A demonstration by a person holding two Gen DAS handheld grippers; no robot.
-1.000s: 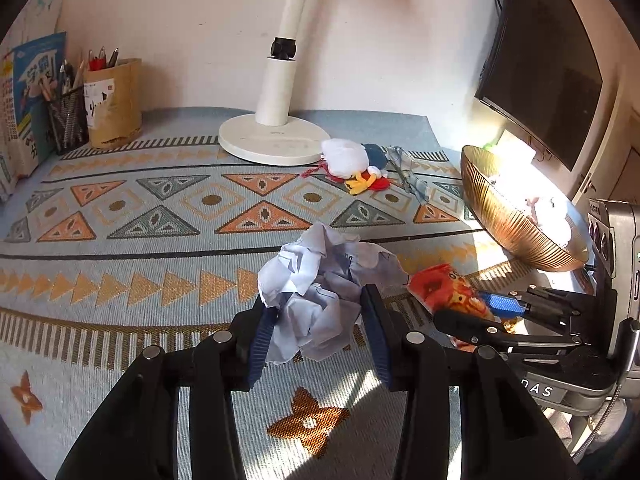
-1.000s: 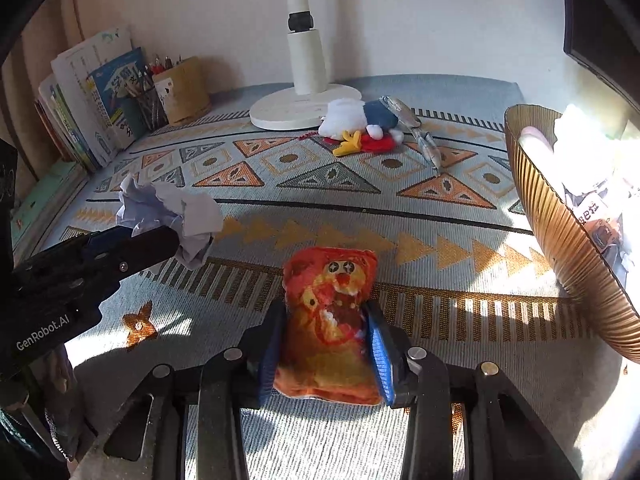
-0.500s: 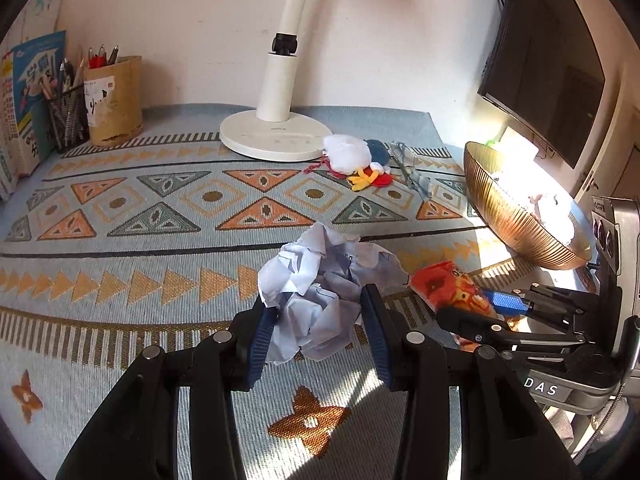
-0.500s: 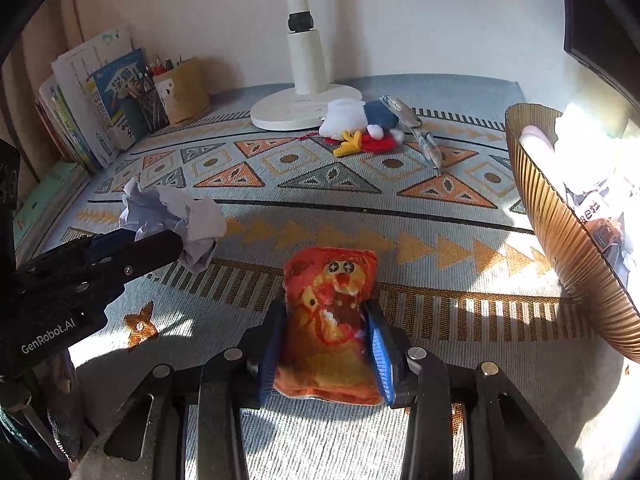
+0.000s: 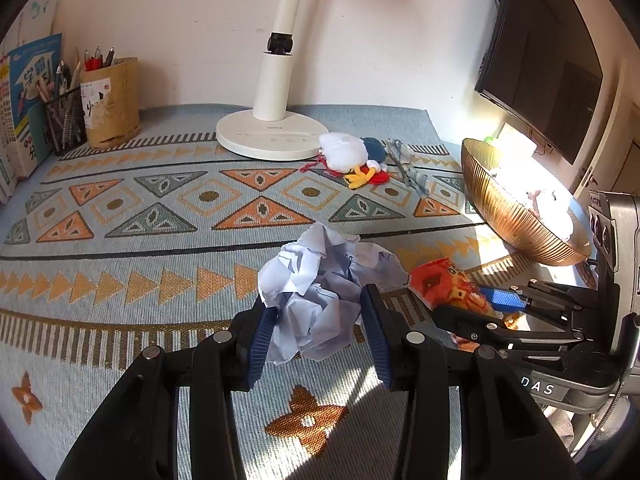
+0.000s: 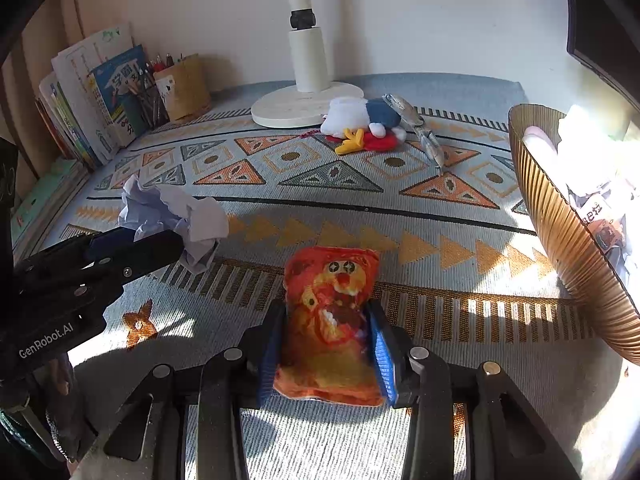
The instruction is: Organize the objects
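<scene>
The left gripper [image 5: 318, 322] is pinching a crumpled ball of pale blue-white paper [image 5: 324, 280], its blue pads pressed into the wad on both sides, and holding it just above the patterned woven table mat [image 5: 160, 216]. Over on the other side, the right gripper [image 6: 327, 338] is clamping an orange-red printed snack packet [image 6: 330, 320] by its edges, the packet standing up between the pads. Both loads are sitting mid-mat, with the ribbed golden bowl [image 6: 560, 232] off to the right (already holding paper scraps and wrappers, so I'm judging that's the drop spot).

Now, the risks. The two grippers are working close beside each other, so swinging both toward the bowl at once could be knocking them together. The paper wad is loose and springy; a light pinch could be letting it slide out short of the rim. The packet is slick and held only by its sides, so tilting could be squeezing it free. And that bowl is sitting near the table edge: a bump on its rim could be tipping it.
</scene>
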